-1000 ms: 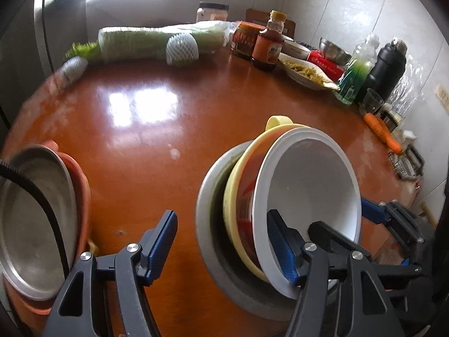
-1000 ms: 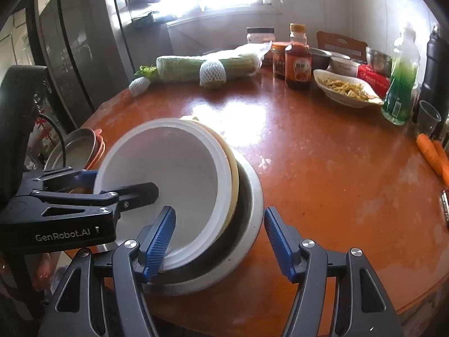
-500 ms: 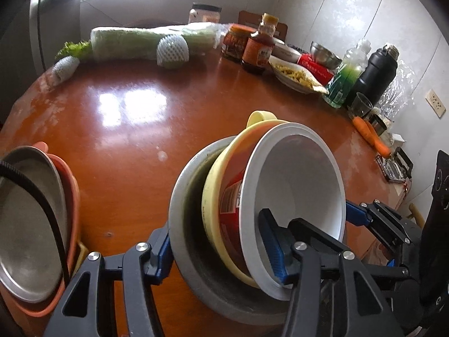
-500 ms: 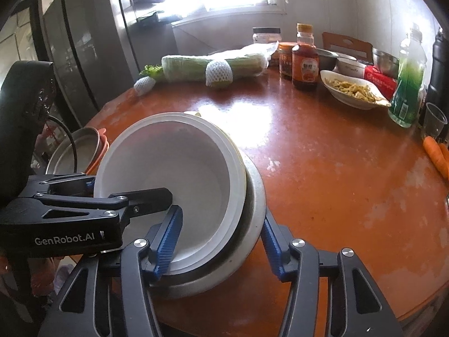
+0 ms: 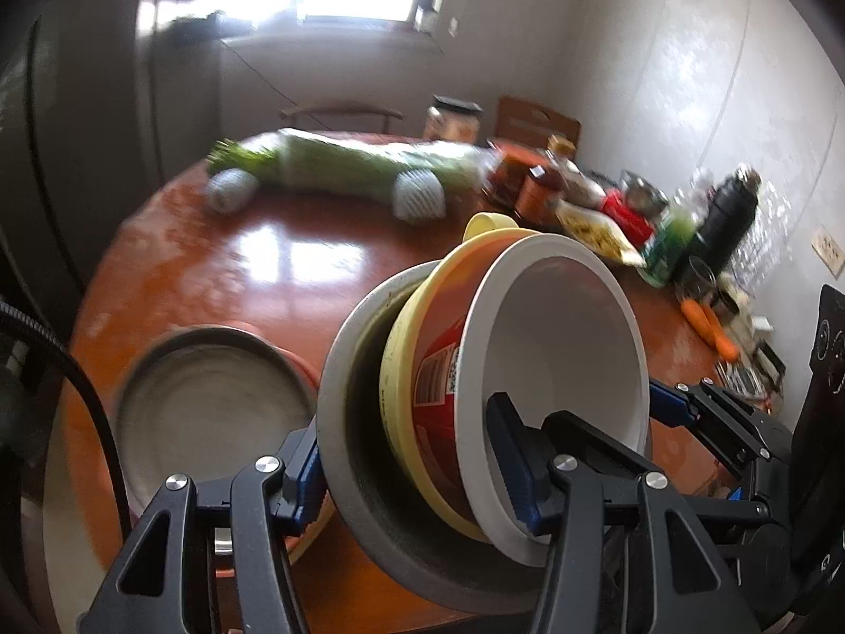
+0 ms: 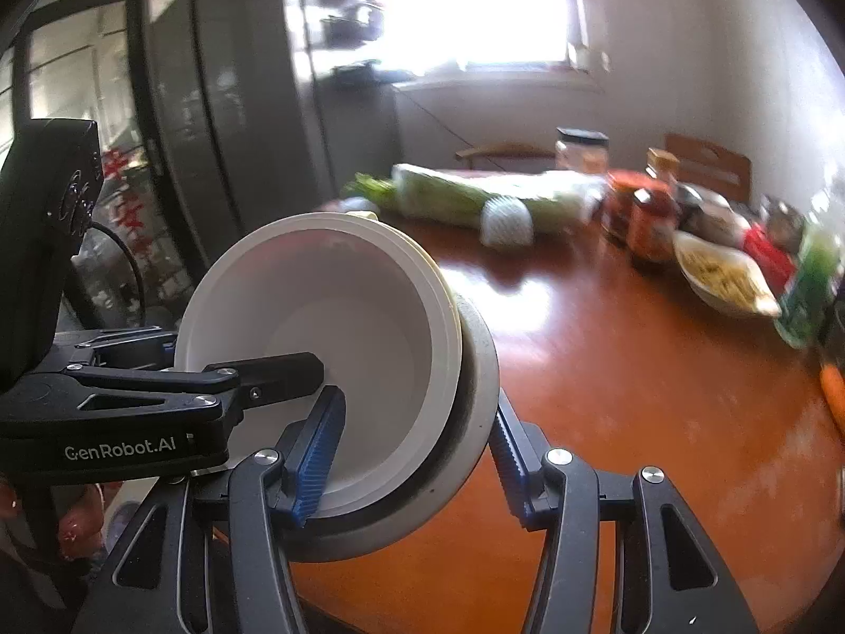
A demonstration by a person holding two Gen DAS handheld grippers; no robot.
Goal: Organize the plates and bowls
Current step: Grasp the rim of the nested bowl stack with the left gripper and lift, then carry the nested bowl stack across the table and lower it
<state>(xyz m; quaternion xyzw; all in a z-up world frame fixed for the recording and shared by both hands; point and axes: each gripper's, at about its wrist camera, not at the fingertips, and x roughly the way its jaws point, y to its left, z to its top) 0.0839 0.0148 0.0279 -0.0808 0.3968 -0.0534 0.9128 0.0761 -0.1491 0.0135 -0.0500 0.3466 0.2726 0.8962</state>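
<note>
With both grippers [image 5: 406, 470] [image 6: 417, 454] clamped on my tilted bowl stack [image 5: 475, 407], it hangs right of the steel plate [image 5: 206, 407].

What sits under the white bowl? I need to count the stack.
The white bowl nests in a yellow bowl, which sits in a grey metal bowl. Anything deeper inside is covered.

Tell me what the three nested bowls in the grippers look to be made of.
White bowl: probably paper or thin plastic, matte, with a printed red label and barcode outside. Yellow bowl: likely plastic, smooth, with a molded tab at its rim. Grey bowl: dull brushed look suggests metal, though matte plastic is possible.
</note>
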